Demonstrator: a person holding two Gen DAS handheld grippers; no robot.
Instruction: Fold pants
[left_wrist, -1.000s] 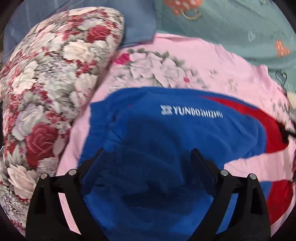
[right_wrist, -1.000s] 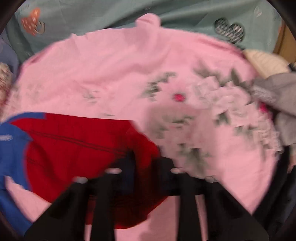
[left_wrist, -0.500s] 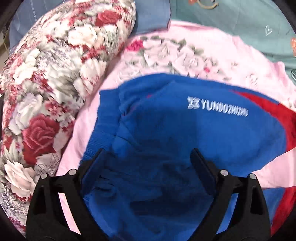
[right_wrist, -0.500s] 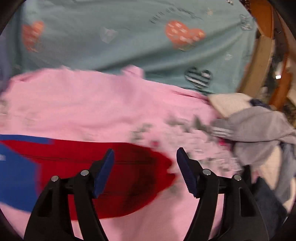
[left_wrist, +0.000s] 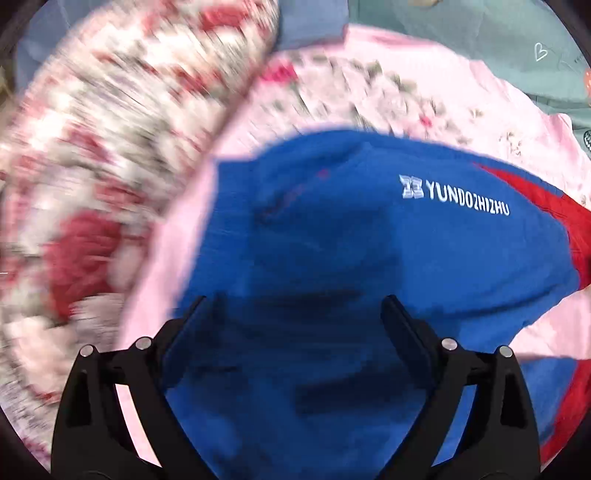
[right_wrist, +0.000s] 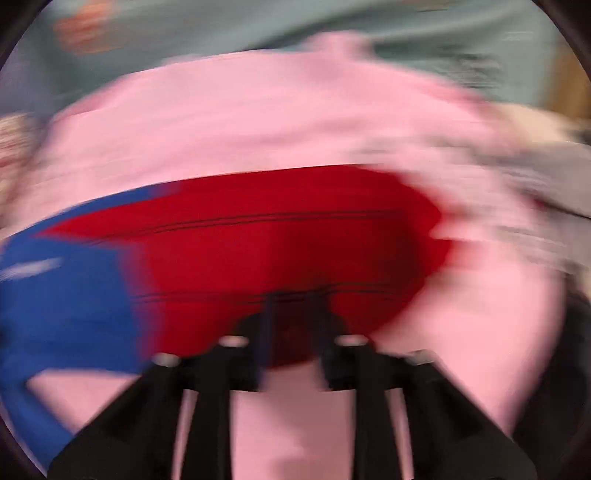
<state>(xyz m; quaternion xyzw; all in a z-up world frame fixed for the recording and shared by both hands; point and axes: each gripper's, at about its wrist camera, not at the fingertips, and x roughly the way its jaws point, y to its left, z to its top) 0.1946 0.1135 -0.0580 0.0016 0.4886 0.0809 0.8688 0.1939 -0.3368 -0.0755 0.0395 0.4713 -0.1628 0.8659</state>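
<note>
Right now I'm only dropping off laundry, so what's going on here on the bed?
A person is folding blue-and-red pants spread on a pink floral sheet. The left claw hangs open over the blue end, beside a floral pillow. The right claw has just been closing at the red cuff; the picture is too blurred to tell whether it grips.

Right tongs (right_wrist: 293, 317) — pants (right_wrist: 280, 236) — motion-blurred

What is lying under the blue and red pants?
A pink flowered sheet lies under the pants, showing all around them. The part directly beneath is covered.
</note>
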